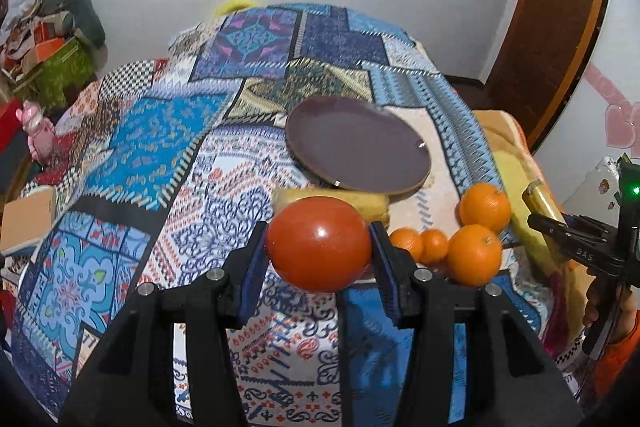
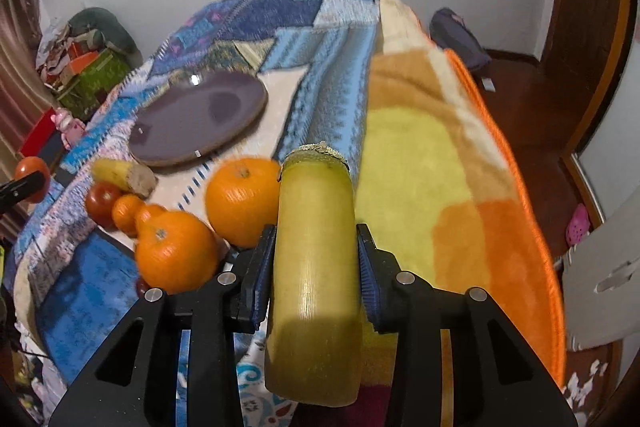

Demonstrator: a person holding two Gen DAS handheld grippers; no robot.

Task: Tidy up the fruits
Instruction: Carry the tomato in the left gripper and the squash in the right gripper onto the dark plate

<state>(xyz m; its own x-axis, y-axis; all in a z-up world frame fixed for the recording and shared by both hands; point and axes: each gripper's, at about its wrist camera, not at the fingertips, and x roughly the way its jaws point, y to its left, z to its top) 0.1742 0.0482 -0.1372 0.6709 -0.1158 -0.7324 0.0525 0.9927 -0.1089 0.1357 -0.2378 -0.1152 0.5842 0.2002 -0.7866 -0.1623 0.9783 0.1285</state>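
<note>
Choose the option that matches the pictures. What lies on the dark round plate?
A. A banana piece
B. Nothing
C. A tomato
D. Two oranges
B: the plate shows a bare surface in both views; the left tool holds the tomato, the right tool holds a banana piece, and the oranges sit on the blanket.

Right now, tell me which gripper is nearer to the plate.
Probably left, though it's close. The left gripper, shut on a tomato, hangs just short of the plate. The right gripper, shut on a banana, sits off to the plate's right, beyond the oranges.
</note>
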